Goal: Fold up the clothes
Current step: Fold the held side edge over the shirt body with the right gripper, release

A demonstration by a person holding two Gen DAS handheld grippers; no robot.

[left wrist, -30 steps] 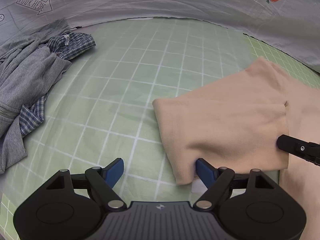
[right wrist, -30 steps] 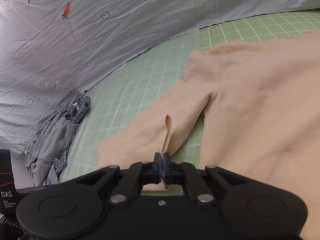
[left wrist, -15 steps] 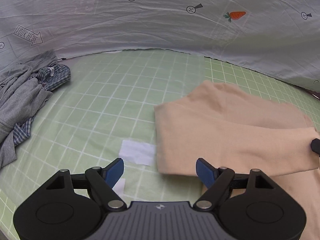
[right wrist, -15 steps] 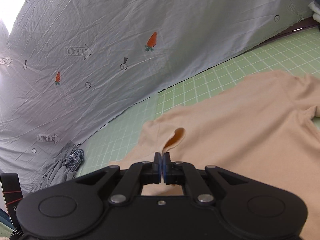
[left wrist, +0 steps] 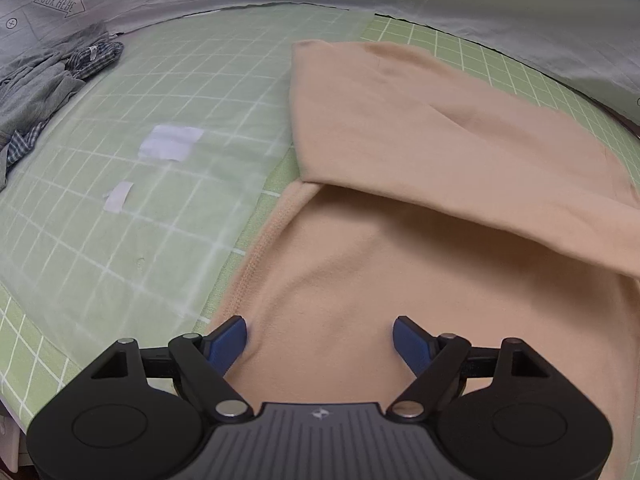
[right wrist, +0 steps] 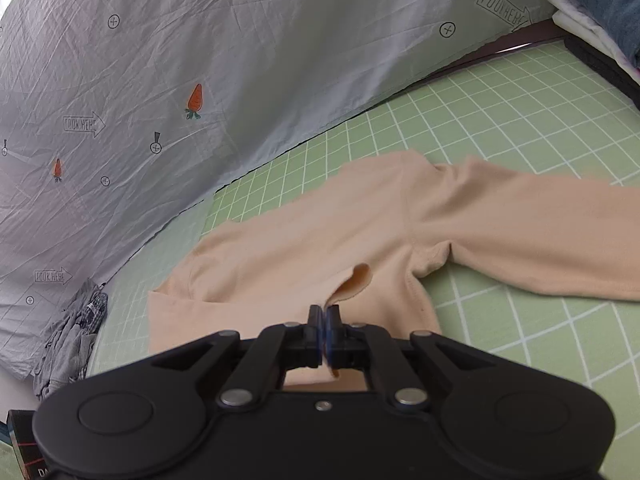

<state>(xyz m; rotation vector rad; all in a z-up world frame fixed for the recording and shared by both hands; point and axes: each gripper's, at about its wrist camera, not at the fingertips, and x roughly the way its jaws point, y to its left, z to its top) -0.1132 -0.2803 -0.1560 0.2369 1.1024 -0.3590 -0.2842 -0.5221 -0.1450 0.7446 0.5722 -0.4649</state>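
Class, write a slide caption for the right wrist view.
Right gripper pinches a fold of the peach top on the green grid mat.

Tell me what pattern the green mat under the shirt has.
A white square grid on the green mat, clearest in the right wrist view.

Right hand-held gripper (right wrist: 323,320) clamped on peach top's (right wrist: 320,232) edge, green grid mat (right wrist: 520,112), grey sheet (right wrist: 200,40) behind

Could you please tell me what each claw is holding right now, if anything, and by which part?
The right claw pinches the sleeve's cuff of the peach top. The left claw, still opening, holds nothing.
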